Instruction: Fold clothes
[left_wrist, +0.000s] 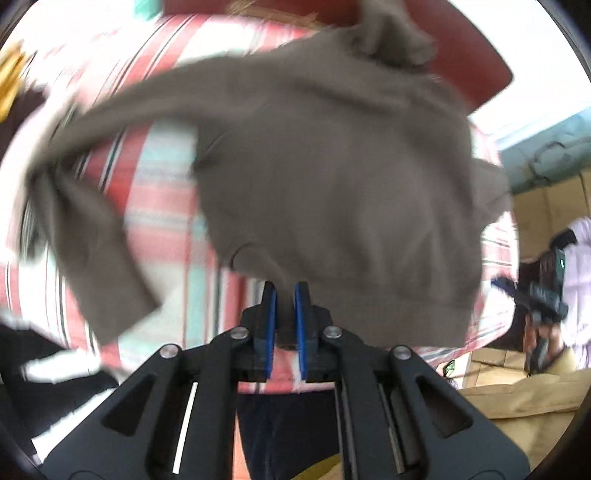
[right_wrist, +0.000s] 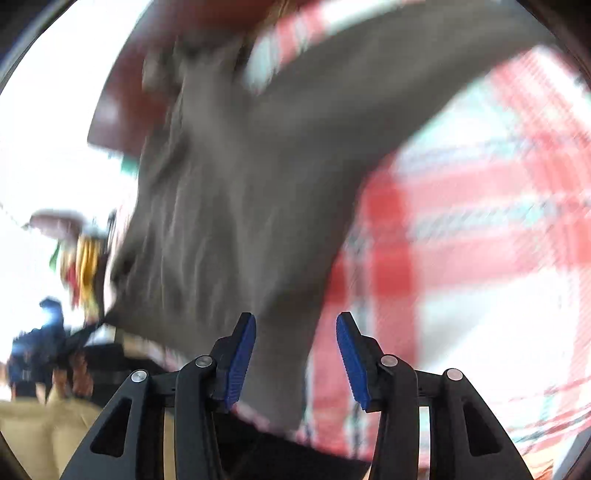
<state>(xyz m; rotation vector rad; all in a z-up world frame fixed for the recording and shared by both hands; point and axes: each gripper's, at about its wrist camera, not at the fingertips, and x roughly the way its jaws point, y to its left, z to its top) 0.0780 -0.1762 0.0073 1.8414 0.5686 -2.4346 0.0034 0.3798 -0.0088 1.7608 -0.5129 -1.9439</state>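
Left gripper (left_wrist: 284, 295) has its blue pads nearly together, pinching the hem of the grey-brown sweater (left_wrist: 332, 177), which spreads ahead of it over the red plaid cloth (left_wrist: 159, 192). Right gripper (right_wrist: 295, 332) has jaws apart, pads off the fabric; a sweater edge hangs between them. All blurred.
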